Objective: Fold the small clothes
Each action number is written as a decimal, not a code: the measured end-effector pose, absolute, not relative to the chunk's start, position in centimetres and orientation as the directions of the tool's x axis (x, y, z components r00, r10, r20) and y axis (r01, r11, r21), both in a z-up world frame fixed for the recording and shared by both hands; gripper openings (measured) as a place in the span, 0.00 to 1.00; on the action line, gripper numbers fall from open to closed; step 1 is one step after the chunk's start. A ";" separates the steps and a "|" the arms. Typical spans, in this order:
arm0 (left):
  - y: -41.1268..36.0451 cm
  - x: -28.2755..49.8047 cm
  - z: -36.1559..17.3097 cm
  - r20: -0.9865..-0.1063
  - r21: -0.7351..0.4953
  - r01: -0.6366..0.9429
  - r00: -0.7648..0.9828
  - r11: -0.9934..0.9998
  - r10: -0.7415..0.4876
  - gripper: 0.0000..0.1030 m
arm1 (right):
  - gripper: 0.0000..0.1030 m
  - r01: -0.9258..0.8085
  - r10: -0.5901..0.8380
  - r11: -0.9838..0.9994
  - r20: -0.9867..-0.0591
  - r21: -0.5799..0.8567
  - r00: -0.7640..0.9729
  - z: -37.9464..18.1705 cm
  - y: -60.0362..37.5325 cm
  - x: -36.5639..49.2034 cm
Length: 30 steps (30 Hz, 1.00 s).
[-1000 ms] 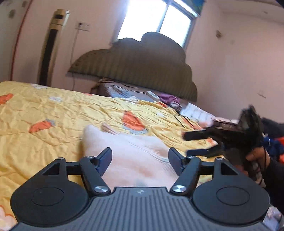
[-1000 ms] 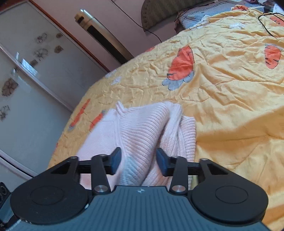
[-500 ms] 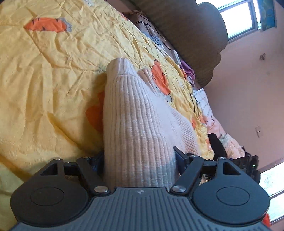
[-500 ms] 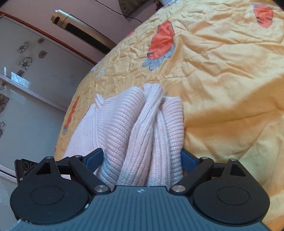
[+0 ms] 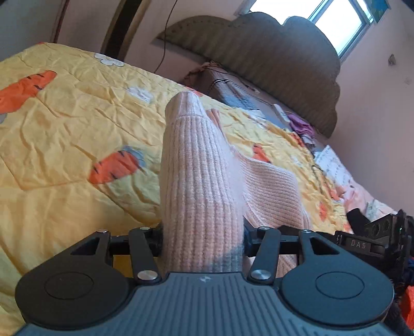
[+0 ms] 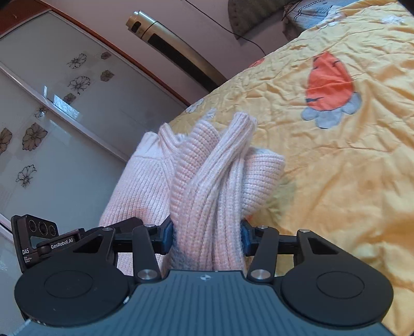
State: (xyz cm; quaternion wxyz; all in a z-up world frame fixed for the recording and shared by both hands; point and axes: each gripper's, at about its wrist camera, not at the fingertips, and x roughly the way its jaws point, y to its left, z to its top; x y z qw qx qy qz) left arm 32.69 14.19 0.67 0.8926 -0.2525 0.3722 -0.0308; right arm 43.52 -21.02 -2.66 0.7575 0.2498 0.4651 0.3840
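The left gripper (image 5: 203,239) is clamped on a thick ribbed fold of the pink knit sweater (image 5: 199,186). Its jaws have just been closing, and both pads now press against the fabric that fills the space between them. The bunched knit rises straight ahead of this claw, ending in a cuffed edge beyond the fingertips, while a flatter panel of the same garment spreads ahead and to the claw's right.

The right gripper (image 6: 205,236) is likewise closed on the pink knit sweater (image 6: 207,186); its jaws have also just been closing, and several gathered ribbed folds are squeezed between the pads. More of the garment hangs to this claw's left, where the body of the other gripper is seen close beside it.

The garment is held up off the yellow quilt (image 5: 64,124), which has an orange carrot print and lies below and ahead of both claws. An upholstered headboard (image 5: 271,51) stands far ahead of the left claw, with a window (image 5: 336,20) above it. A tall standing appliance (image 6: 176,49) and a glass-panelled wardrobe door (image 6: 64,108) lie ahead and left of the right claw.
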 end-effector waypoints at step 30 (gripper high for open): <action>13.3 23.6 -2.6 -0.618 -0.395 -0.056 0.754 0.917 -0.220 0.75 | 0.14 -0.531 0.737 0.630 -0.652 0.567 0.179 -0.8 -18.1 36.4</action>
